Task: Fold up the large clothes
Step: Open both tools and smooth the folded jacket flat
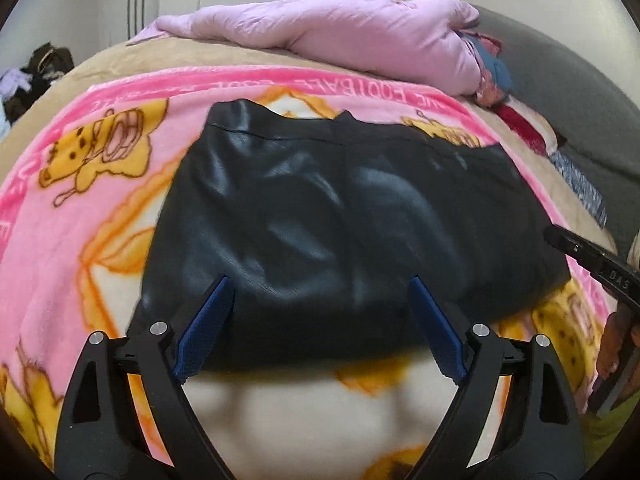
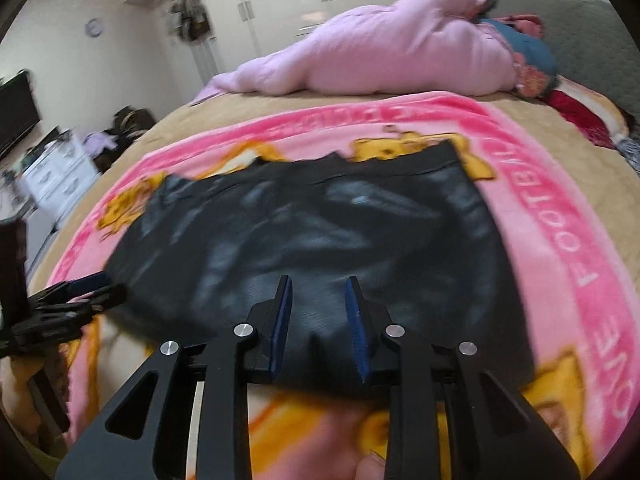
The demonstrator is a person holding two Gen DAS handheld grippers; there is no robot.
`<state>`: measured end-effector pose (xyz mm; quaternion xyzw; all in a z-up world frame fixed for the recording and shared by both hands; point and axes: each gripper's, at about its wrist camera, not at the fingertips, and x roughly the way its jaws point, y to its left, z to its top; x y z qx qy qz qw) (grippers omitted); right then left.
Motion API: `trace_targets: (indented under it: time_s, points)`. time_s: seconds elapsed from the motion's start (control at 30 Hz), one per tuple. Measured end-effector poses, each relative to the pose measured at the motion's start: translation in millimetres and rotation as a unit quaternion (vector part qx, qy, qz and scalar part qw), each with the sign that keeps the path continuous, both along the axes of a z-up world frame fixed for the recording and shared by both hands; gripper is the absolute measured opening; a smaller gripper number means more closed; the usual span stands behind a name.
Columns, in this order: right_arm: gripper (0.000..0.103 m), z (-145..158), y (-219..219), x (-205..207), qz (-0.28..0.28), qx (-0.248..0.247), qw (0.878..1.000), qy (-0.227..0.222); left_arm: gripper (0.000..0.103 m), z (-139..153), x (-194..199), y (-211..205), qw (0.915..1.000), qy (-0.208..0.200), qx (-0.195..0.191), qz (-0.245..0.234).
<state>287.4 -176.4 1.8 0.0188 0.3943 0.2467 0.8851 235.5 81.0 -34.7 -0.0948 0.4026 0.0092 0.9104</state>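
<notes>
Lying folded on the pink blanket (image 1: 72, 216) across the bed, the black leather garment (image 1: 340, 216) sits between both claws, ready for another fold. The left gripper (image 1: 320, 284) gapes wide above its near edge, holding nothing. The right gripper (image 2: 318, 284) stands half-closed, pads apart and empty.

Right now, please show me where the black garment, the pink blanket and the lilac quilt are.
black garment (image 1: 320, 208): left wrist view, middle of its shiny top.
pink blanket (image 1: 80, 216): left wrist view, bare part left of the garment.
lilac quilt (image 2: 380, 56): right wrist view, middle of the heap.
</notes>
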Motion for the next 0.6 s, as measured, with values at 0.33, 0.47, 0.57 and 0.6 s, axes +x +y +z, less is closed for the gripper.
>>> trace_targets:
  time_s: [0.33,0.47,0.57,0.6]
  points:
    - [0.027,-47.8,62.4,-11.1,0.050,-0.090,0.994,0.041,0.081,-27.9,-9.3,-17.3,0.9987,0.011,0.049,-0.008]
    - [0.027,-58.1,53.8,-2.4,0.042,-0.050,0.996,0.068,0.081,-35.1,-8.6,-15.1,0.9990,0.007,0.044,-0.011]
    - [0.026,-54.3,47.9,-2.4,0.041,-0.028,0.996,0.071,0.082,-28.0,-12.7,-8.4,0.9998,-0.004,0.019,-0.011]
    - [0.026,-49.0,45.7,-5.0,0.040,-0.023,0.997,0.068,0.082,-21.9,-15.8,-6.1,0.9998,-0.009,0.013,-0.011]
